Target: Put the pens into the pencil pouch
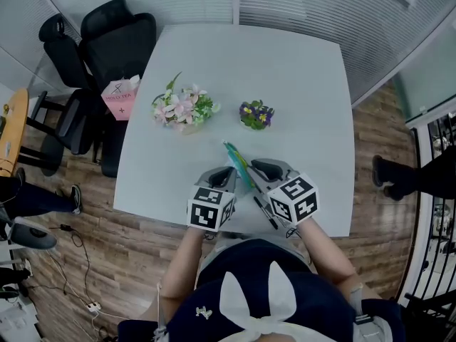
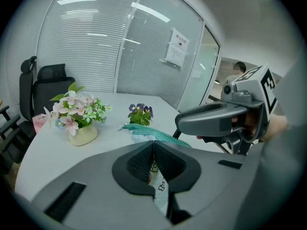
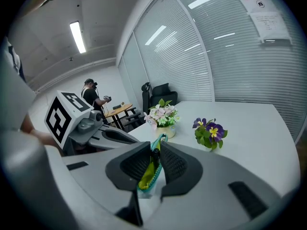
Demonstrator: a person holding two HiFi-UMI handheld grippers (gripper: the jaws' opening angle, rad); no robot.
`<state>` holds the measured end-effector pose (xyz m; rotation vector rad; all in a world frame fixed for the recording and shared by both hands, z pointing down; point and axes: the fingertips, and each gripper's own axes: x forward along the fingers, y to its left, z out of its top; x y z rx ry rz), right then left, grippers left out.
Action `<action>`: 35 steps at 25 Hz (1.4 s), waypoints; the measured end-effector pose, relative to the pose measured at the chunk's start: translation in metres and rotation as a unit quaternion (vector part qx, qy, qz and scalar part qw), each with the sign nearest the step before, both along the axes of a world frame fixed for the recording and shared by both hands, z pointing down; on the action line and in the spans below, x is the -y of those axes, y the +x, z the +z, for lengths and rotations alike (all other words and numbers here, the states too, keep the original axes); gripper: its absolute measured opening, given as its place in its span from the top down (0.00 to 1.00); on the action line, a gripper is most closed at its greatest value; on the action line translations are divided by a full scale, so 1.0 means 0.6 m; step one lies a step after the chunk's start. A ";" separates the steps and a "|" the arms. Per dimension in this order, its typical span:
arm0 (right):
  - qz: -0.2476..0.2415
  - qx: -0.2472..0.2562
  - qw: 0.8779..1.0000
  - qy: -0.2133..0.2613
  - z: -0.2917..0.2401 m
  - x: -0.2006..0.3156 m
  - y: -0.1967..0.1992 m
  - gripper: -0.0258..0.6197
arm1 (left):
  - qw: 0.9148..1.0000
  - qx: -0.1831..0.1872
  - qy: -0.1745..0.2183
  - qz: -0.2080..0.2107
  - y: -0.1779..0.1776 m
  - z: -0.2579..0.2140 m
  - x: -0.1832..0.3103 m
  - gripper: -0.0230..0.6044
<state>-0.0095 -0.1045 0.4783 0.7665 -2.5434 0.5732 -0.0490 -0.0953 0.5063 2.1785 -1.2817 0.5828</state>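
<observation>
Counter (image 1: 285,84): white, with two flower pots, a pink-and-white bunch (image 1: 184,109) and a smaller purple one (image 1: 256,115), standing well apart from the work at the near edge.

Pencil pouch (image 1: 239,164): lies near the counter's near edge, between the two grippers, its teal zipper running away from the person. The mouth gapes and shows a yellow-green lining in the right gripper view.

Left gripper (image 2: 153,145): jaws pressed together on the pale printed fabric of the pencil pouch, pinching its near end. The zipper runs on ahead of the fingertips.

Right gripper (image 3: 154,150): jaws only a little apart, clamped on a slim black pen (image 3: 154,156). The pen sits at the fingertips, directly over the open mouth of the pouch. I cannot tell whether its tip is already inside.

Second pen (image 1: 266,213): dark, lying flat on the counter under the right gripper, just beside the pouch.

Office chairs (image 1: 107,41) stand off the counter's far left corner.
</observation>
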 end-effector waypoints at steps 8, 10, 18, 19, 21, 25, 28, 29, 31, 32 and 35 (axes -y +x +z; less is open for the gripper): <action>-0.001 -0.008 1.000 -0.016 0.024 0.005 0.002 0.85 | 1.000 -0.002 -0.002 0.006 0.004 0.003 0.009 0.93; -0.002 -0.009 1.000 -0.021 0.029 0.006 0.003 0.85 | 1.000 -0.002 -0.002 0.007 0.005 0.003 0.011 0.92; -0.007 -0.010 0.999 -0.041 0.044 0.005 0.001 0.81 | 1.000 -0.002 -0.008 0.006 0.001 0.011 0.012 0.92; -0.008 -0.010 0.999 -0.042 0.045 0.004 0.001 0.80 | 1.000 -0.003 -0.009 0.005 0.000 0.011 0.012 0.93; -0.008 -0.009 0.999 -0.042 0.045 0.003 0.000 0.78 | 1.000 -0.003 -0.010 0.004 -0.001 0.012 0.012 0.93; -0.003 -0.006 0.999 -0.042 0.041 0.004 0.003 0.76 | 1.000 -0.002 -0.013 0.001 -0.005 0.015 0.012 0.93; 0.003 -0.003 0.999 -0.043 0.040 0.006 0.006 0.76 | 1.000 -0.001 -0.014 -0.001 -0.010 0.017 0.012 0.93; 0.005 -0.002 0.999 -0.043 0.041 0.006 0.007 0.76 | 1.000 0.000 -0.015 -0.001 -0.011 0.019 0.011 0.93; 0.008 -0.002 0.999 -0.044 0.042 0.006 0.009 0.75 | 1.000 0.002 -0.016 -0.003 -0.016 0.022 0.010 0.93; 0.010 -0.001 0.999 -0.045 0.042 0.006 0.010 0.75 | 1.000 0.003 -0.017 -0.005 -0.018 0.023 0.010 0.93; 0.014 -0.001 0.999 -0.048 0.047 0.003 0.017 0.75 | 1.000 0.005 -0.018 -0.009 -0.025 0.025 0.009 0.93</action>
